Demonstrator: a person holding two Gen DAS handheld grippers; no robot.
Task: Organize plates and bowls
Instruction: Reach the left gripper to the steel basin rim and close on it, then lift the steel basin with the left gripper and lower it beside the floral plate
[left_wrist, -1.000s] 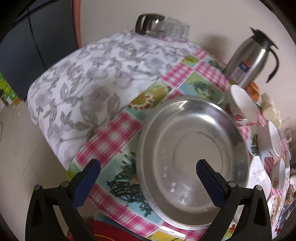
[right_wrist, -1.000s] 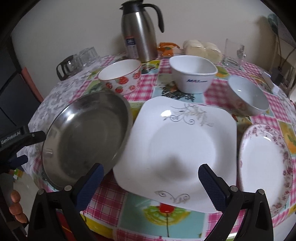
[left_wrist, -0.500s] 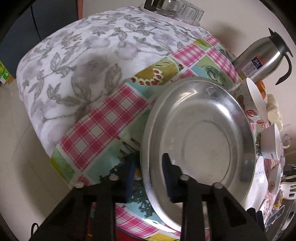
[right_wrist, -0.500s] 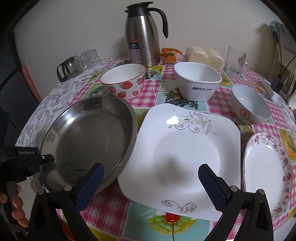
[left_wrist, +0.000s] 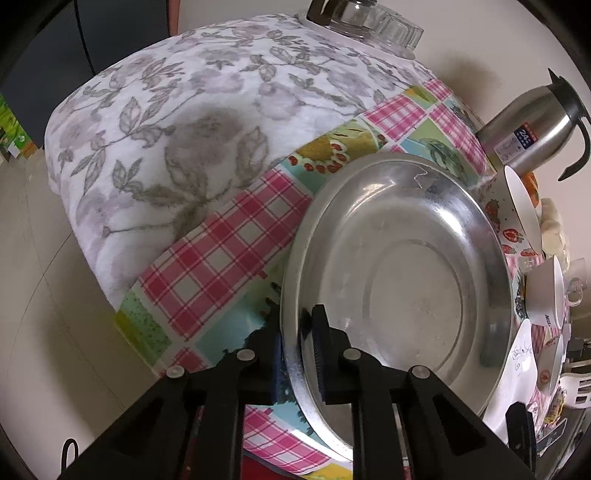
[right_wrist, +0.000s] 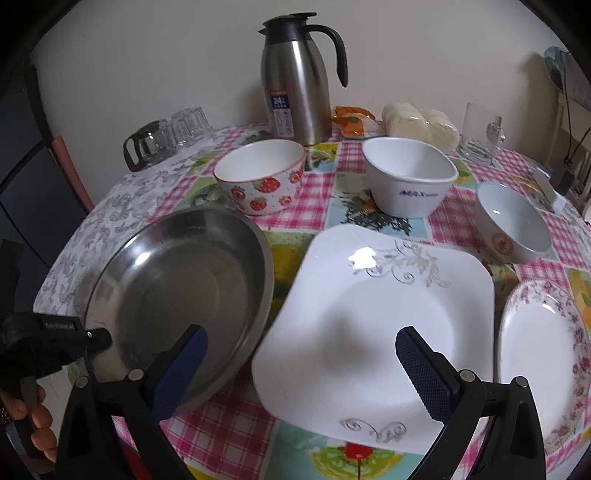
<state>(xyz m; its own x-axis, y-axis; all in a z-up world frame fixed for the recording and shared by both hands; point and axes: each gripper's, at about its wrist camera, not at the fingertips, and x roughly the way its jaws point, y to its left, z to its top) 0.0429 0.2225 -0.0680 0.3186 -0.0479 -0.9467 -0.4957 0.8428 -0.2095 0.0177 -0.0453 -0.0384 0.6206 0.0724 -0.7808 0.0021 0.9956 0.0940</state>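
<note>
A round steel plate (left_wrist: 406, 280) lies at the table's left edge, tilted up a little; it also shows in the right wrist view (right_wrist: 177, 288). My left gripper (left_wrist: 295, 354) is shut on its near rim, and it shows at the left of the right wrist view (right_wrist: 88, 338). My right gripper (right_wrist: 301, 365) is open and empty above the near edge of a white square plate (right_wrist: 373, 325). A floral oval plate (right_wrist: 535, 362) lies at the right. A strawberry bowl (right_wrist: 262, 181), a white square bowl (right_wrist: 410, 177) and a small white bowl (right_wrist: 513, 221) stand behind.
A steel thermos jug (right_wrist: 295, 77) stands at the back by the wall. Glass cups (right_wrist: 166, 136) sit at the back left on a grey floral cloth (left_wrist: 177, 122). A glass mug (right_wrist: 480, 133) and wrapped buns (right_wrist: 421, 122) are at the back right.
My left gripper has moved in and shut on the steel plate's near rim, and that edge has lifted. My right gripper has drawn back slightly and stayed open.
</note>
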